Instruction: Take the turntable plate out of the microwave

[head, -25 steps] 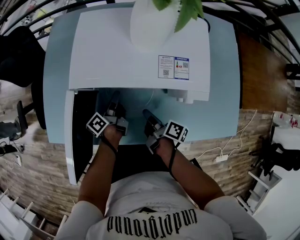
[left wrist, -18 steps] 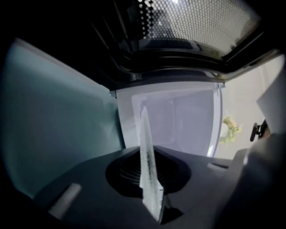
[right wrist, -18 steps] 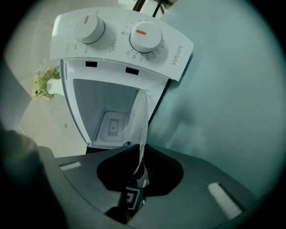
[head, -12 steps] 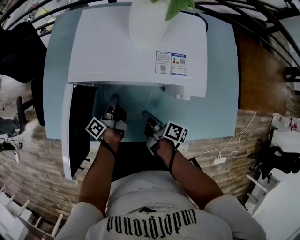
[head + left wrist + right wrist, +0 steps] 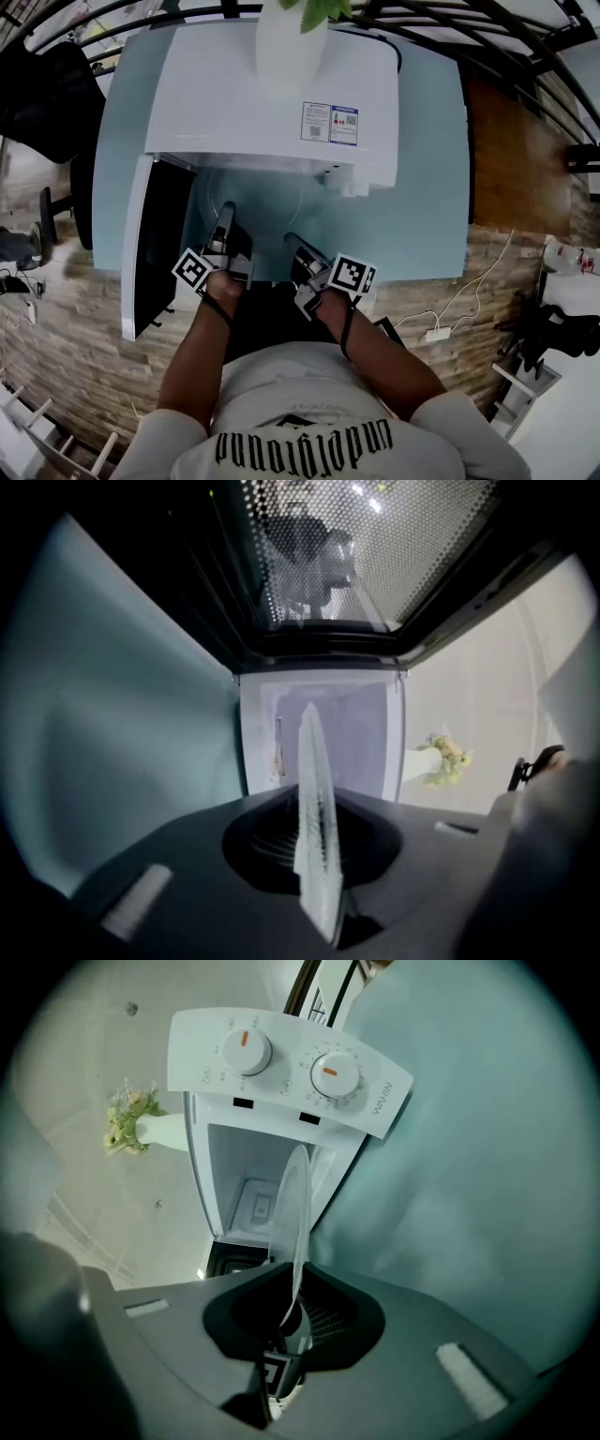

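Observation:
The clear glass turntable plate (image 5: 261, 214) hangs in front of the open white microwave (image 5: 281, 103), outside its cavity and over the pale blue table (image 5: 422, 216). My left gripper (image 5: 223, 212) is shut on the plate's left rim, and its jaws have just closed tighter on it. The right gripper (image 5: 292, 242) is shut on the right rim. Seen edge-on in the left gripper view, the plate (image 5: 312, 799) stands between the left gripper's (image 5: 315, 860) jaws. The right gripper view shows the plate (image 5: 295, 1213) thin and upright in the right gripper (image 5: 291, 1312), with the cavity (image 5: 246, 1199) behind.
The microwave door (image 5: 150, 248) stands open at the left. A white vase (image 5: 291, 47) with a green plant sits on the microwave's top. The control panel (image 5: 281, 1068) has two knobs. A black chair (image 5: 47, 103) is at the far left and a cable (image 5: 459, 300) runs at the right.
Both grippers have drawn back toward the person with the plate, a little higher, so it now sits farther from the microwave's opening.

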